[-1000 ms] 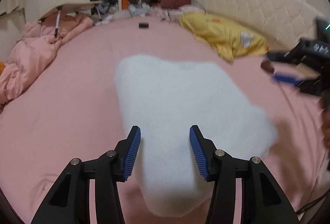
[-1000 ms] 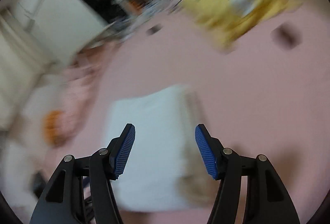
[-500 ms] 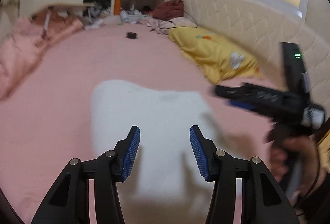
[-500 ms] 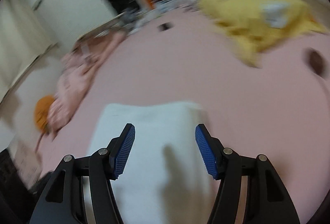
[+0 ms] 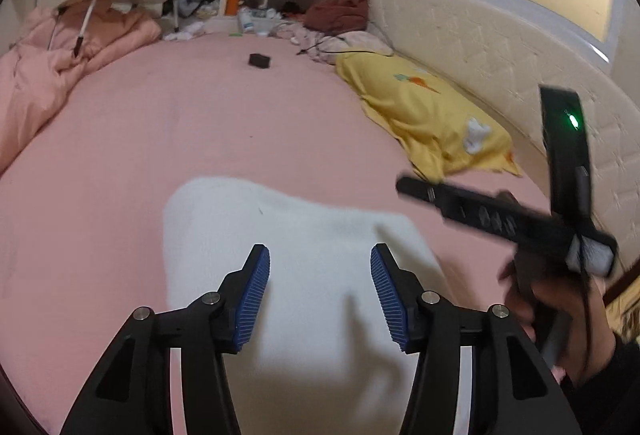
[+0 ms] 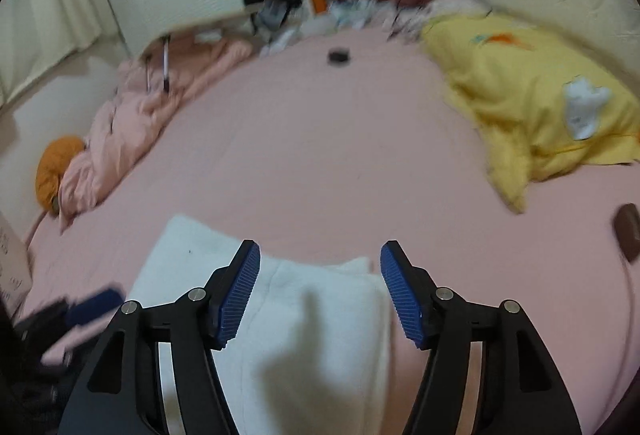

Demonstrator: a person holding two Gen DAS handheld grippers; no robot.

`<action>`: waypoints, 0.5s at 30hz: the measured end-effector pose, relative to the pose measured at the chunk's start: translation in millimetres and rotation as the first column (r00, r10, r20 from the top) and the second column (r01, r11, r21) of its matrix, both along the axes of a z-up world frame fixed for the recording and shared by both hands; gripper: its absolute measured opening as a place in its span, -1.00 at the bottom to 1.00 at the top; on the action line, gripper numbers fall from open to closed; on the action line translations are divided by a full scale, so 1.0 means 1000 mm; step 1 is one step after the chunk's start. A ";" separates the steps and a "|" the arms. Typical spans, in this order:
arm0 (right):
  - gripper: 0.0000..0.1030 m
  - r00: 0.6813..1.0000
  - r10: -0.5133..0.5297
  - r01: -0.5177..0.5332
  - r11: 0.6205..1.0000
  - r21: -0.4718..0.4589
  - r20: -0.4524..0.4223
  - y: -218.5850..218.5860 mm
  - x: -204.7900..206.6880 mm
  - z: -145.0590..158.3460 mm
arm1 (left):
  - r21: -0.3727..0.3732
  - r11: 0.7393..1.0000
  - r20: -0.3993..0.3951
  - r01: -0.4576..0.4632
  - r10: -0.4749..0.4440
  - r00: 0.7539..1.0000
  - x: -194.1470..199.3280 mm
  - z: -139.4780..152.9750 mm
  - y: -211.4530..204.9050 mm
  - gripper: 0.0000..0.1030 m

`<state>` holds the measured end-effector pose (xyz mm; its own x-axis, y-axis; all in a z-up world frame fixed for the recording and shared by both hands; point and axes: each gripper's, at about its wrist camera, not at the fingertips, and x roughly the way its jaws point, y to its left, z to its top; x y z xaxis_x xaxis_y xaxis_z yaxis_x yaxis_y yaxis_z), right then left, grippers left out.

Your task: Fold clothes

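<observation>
white fleecy garment [image 5: 296, 259] lay flat, layered at its right side, near the bed's [image 5: 200, 123] front edge, looked soft, light, floppy, best pinched at a hem corner; left gripper [image 5: 320, 289] and right gripper [image 6: 320, 287] both spread, holding nothing.

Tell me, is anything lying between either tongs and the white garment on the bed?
Nothing visible. The white garment lies on the pink sheet directly under the open left tongs and the open right tongs. The small black object and yellow blanket sit well beyond it.
</observation>
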<state>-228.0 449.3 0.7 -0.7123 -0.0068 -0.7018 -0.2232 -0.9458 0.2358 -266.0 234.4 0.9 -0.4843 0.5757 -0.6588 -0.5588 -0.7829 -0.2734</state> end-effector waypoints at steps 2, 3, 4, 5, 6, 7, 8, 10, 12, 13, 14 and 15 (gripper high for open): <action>0.23 0.998 0.018 -0.015 0.999 -0.039 0.063 0.003 -0.012 -0.022 | -0.028 0.999 0.072 -0.032 0.034 0.997 -0.021 -0.020 0.005 0.01; 0.23 0.994 0.002 0.003 0.999 -0.040 0.112 0.004 -0.017 -0.037 | -0.033 0.999 0.105 -0.038 0.042 0.994 -0.026 -0.031 0.005 0.01; 0.23 0.987 -0.015 0.021 0.999 -0.039 0.161 0.006 -0.022 -0.053 | -0.037 0.998 0.132 -0.045 0.049 0.990 -0.030 -0.041 0.006 0.01; 0.23 0.980 -0.021 0.030 0.999 -0.040 0.200 0.010 -0.027 -0.065 | -0.036 0.998 0.134 -0.050 0.055 0.989 -0.030 -0.047 0.005 0.00; 0.30 0.982 -0.018 0.025 0.999 -0.031 0.190 0.005 -0.017 -0.062 | -0.034 0.998 0.135 -0.056 0.060 0.989 -0.030 -0.051 0.004 0.00; 0.34 0.984 -0.015 0.019 1.000 -0.023 0.180 -0.001 -0.007 -0.060 | -0.030 0.998 0.129 -0.058 0.061 0.990 -0.028 -0.051 0.003 0.00; 0.34 0.985 -0.011 0.014 1.000 -0.014 0.170 -0.007 0.003 -0.058 | -0.027 0.998 0.122 -0.060 0.063 0.990 -0.026 -0.050 0.002 0.00; 0.34 0.989 -0.004 0.003 1.000 0.003 0.149 -0.018 0.023 -0.053 | -0.010 0.997 0.100 -0.072 0.073 0.992 -0.017 -0.037 -0.006 -0.07; 0.35 0.992 0.004 -0.007 1.000 0.021 0.129 -0.029 0.043 -0.049 | 0.032 0.995 0.046 -0.093 0.091 0.995 0.006 -0.015 -0.025 -0.07; 0.37 0.993 0.008 -0.011 0.999 0.030 0.119 -0.035 0.053 -0.046 | 0.036 0.994 0.017 -0.099 0.098 0.995 0.018 -0.007 -0.034 -0.06; 0.37 0.994 0.012 -0.016 0.999 0.039 0.109 -0.041 0.063 -0.044 | 0.017 0.996 -0.017 -0.092 0.093 0.996 0.036 0.000 -0.040 -0.06; 0.37 0.995 0.016 -0.021 0.999 0.048 0.099 -0.046 0.073 -0.042 | 0.004 0.996 -0.042 -0.086 0.086 0.995 0.052 0.002 -0.045 -0.06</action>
